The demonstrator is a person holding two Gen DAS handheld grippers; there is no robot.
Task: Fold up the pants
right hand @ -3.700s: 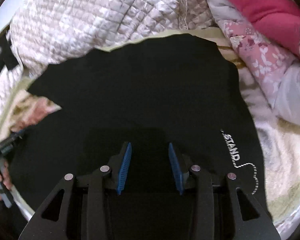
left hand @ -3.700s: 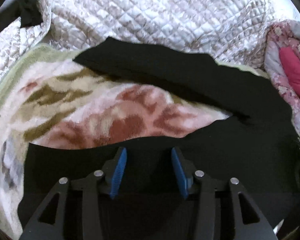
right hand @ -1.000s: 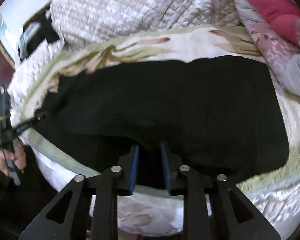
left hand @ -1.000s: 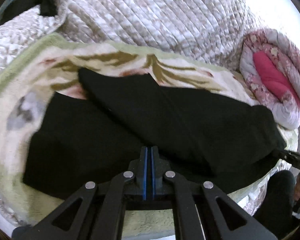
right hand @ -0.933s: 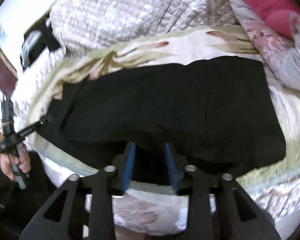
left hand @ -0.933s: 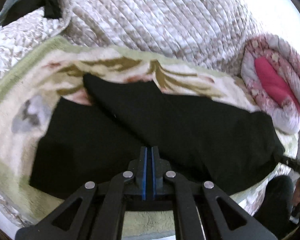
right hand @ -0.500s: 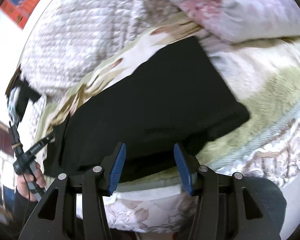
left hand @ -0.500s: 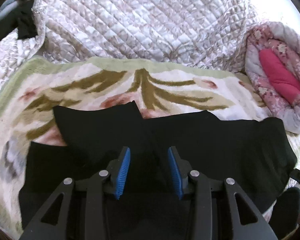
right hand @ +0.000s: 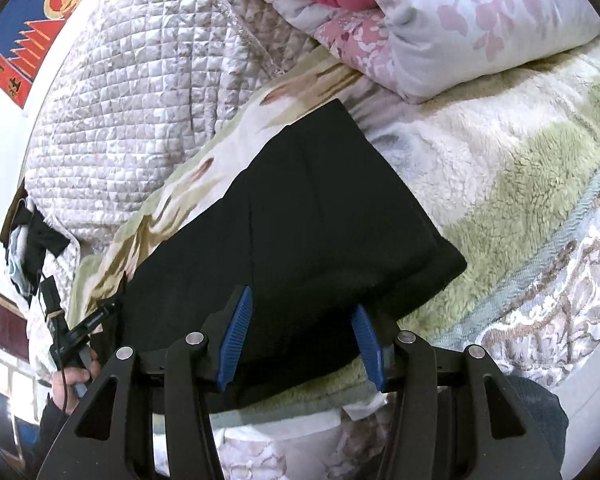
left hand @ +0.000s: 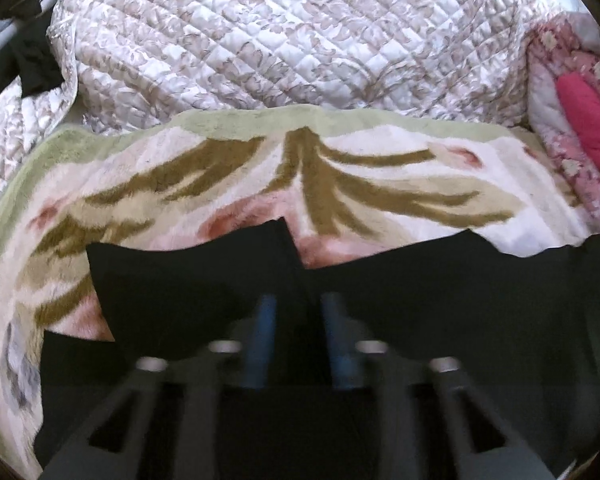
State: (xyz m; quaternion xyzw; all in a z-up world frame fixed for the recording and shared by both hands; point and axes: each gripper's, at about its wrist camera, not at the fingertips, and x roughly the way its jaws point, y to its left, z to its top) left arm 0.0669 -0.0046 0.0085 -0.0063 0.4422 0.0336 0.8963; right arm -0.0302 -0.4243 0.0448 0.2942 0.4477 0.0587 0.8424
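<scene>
Left wrist view: the left gripper (left hand: 298, 300) pointed down at the black pants (left hand: 440, 280), which lay across the near part of a fleecy leaf-patterned blanket (left hand: 380, 184). Its blue fingers were blurred and had just been closing. A gap still showed between them, with black cloth lying in it; no pad was seen pressing on the cloth. One flap of the pants reached farther over the blanket on the left. A quilted cover (left hand: 280, 40) was heaped at the far side, and pink floral bedding (left hand: 572, 168) lay at the far right.

Right wrist view: the right gripper (right hand: 302, 302) hung over the near edge of the pants (right hand: 320, 208), its jaws spread wide after just opening, touching nothing. The pants lay as a folded dark slab on the blanket (right hand: 520, 168), running from the near middle toward the far quilt. At the left edge a hand (right hand: 72, 376) held the other tool at the pants' left end. A flowered pillow (right hand: 480, 20) lay at the far right.
</scene>
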